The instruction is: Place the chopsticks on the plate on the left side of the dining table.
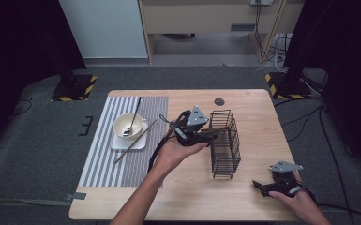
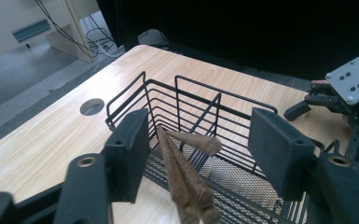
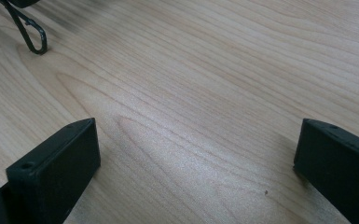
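- A person sat at a wooden table point(image 1: 244, 197), a two-jaw gripper in each hand.
- The left gripper point(image 2: 196, 154) hovered at the near edge of a black wire basket point(image 1: 226, 143) in the middle of the table.
- A pair of brown wooden chopsticks point(image 2: 184, 175) lay between its jaws, tips over the basket's mesh floor. The jaws stood apart and the pads did not appear to press the sticks.
- The right gripper point(image 1: 262, 186) rested at the near right, jaws spread wide over bare wood, holding nothing.
- To the left, on a striped mat point(image 1: 101, 159), a cream bowl point(image 1: 128, 125) held a spoon point(image 1: 133, 119), and another chopstick point(image 1: 136, 141) leaned across its white plate point(image 1: 138, 144).
- Judged progress: the first chopsticks were entering the basket; the spoon and the other chopstick remained.
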